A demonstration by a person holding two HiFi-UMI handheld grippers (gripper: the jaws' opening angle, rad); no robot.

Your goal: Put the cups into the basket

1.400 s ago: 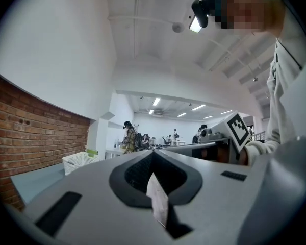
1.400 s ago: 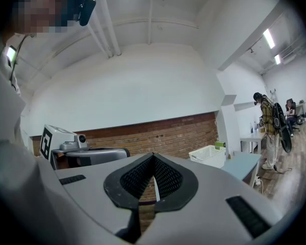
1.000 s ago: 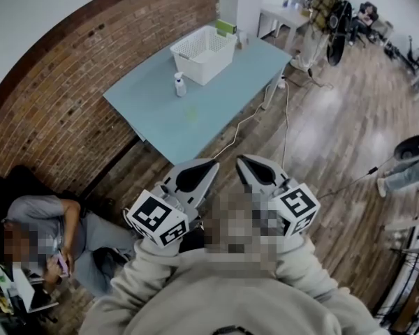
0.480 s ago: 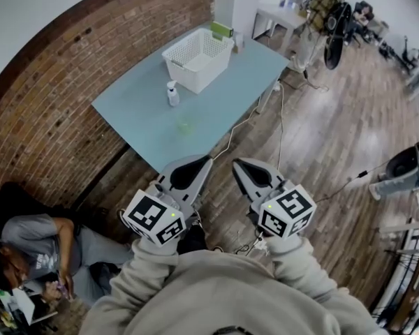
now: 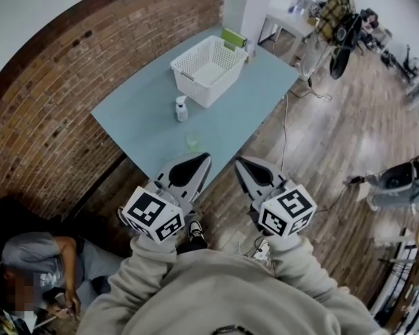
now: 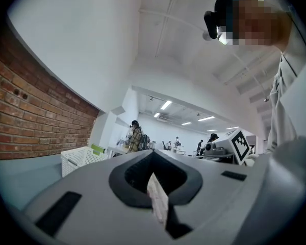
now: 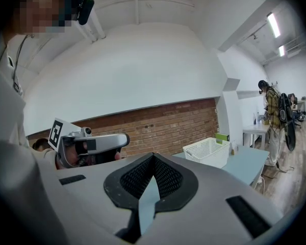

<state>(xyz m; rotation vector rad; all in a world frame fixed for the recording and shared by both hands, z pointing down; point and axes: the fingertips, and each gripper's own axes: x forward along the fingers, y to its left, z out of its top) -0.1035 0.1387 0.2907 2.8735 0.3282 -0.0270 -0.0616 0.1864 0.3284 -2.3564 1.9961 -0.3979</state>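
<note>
Two grey grippers are pointing forward side by side. The left gripper (image 5: 197, 165) and the right gripper (image 5: 248, 167) are both sitting clenched, with nothing between their jaws. Ahead, one pale blue rectangular table (image 5: 146, 117) is carrying one white plastic lattice basket (image 5: 208, 70) and one small white pump bottle (image 5: 181, 108) near it. One faint pale green translucent cup (image 5: 192, 142) is standing by the table's near edge, apart from the basket.
</note>
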